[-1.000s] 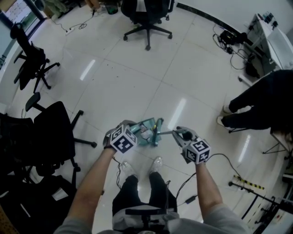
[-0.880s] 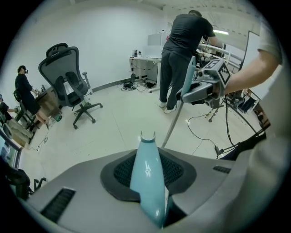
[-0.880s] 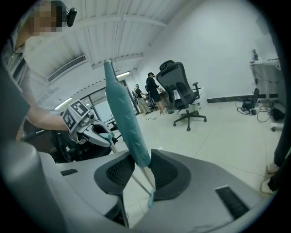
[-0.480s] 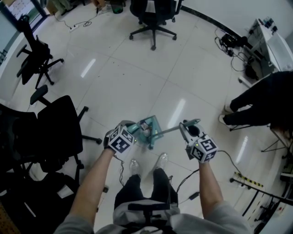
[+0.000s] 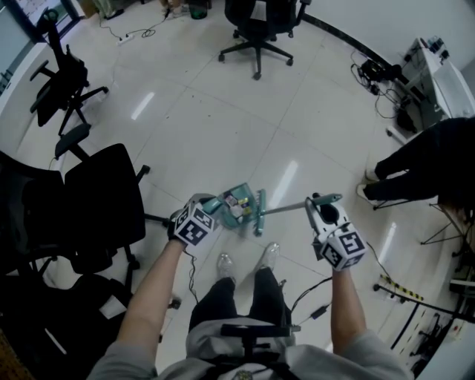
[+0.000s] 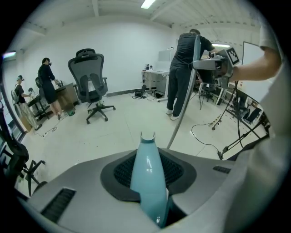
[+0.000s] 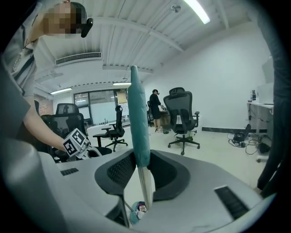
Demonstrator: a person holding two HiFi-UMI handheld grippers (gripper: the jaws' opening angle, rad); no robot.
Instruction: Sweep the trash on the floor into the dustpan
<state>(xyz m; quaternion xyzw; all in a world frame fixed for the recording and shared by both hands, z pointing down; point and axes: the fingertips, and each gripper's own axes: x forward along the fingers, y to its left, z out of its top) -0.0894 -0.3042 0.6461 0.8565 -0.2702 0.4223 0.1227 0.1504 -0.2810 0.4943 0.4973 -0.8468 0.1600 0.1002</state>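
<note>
Two claws, one dustpan, one broom. The left claw (image 5: 205,208) is closed tight on the dustpan's (image 5: 245,199) pale blue handle (image 6: 148,182). The right claw (image 5: 323,203) is clamped on the broom's (image 5: 286,209) teal grip (image 7: 137,123). The dustpan sits at 12 o'clock from the person's two shoes (image 5: 225,261), with the broom head at its 3 o'clock side. Inside lies one piece of trash (image 5: 235,200), a printed wrapper whose writing is too small to read. At least three office chairs (image 5: 256,22) stand from 9 to 12 o'clock.
</note>
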